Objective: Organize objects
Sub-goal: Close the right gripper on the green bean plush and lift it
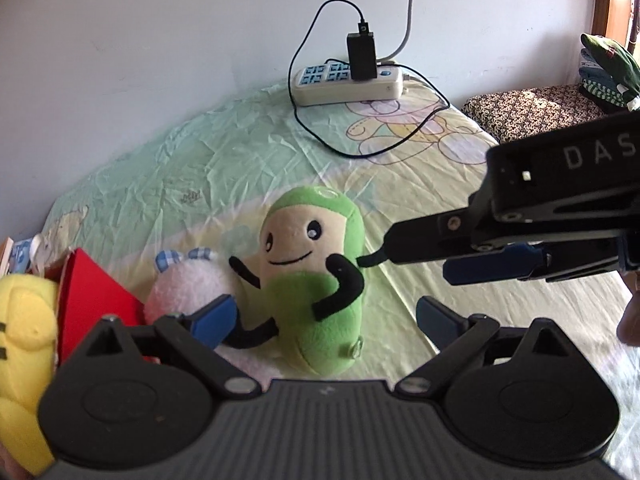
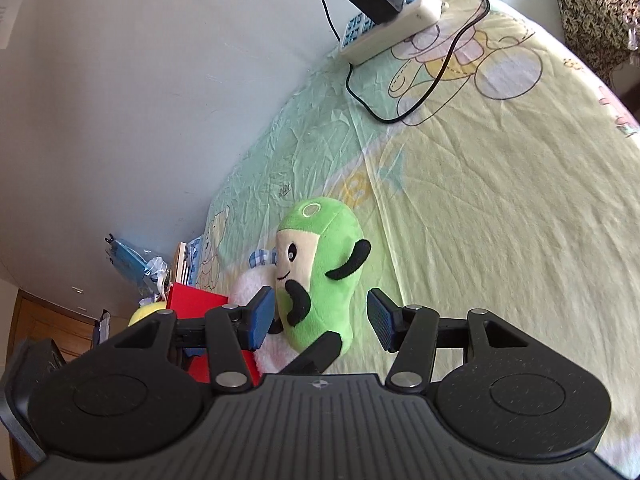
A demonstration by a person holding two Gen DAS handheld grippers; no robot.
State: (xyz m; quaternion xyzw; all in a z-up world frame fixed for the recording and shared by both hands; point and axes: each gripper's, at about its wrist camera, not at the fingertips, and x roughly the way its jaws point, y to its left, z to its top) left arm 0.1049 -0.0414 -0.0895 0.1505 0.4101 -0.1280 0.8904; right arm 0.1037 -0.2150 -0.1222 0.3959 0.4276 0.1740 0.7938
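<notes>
A green bean plush toy (image 1: 316, 280) with a cream face and black limbs lies on the bed sheet (image 1: 200, 184). My left gripper (image 1: 324, 320) is open, its blue pads on either side of the toy's lower body. My right gripper (image 2: 320, 320) is open around the same toy (image 2: 320, 280), and it reaches in from the right in the left wrist view (image 1: 420, 260). A pink-white plush (image 1: 188, 288) lies just left of the green toy. A yellow plush (image 1: 24, 340) sits in a red box (image 1: 92, 300) at the left.
A white power strip (image 1: 348, 84) with a black adapter and black cable lies at the far side by the wall. A patterned stool (image 1: 532, 108) with folded clothes stands at the right. Books and bags (image 2: 160, 268) crowd the left corner.
</notes>
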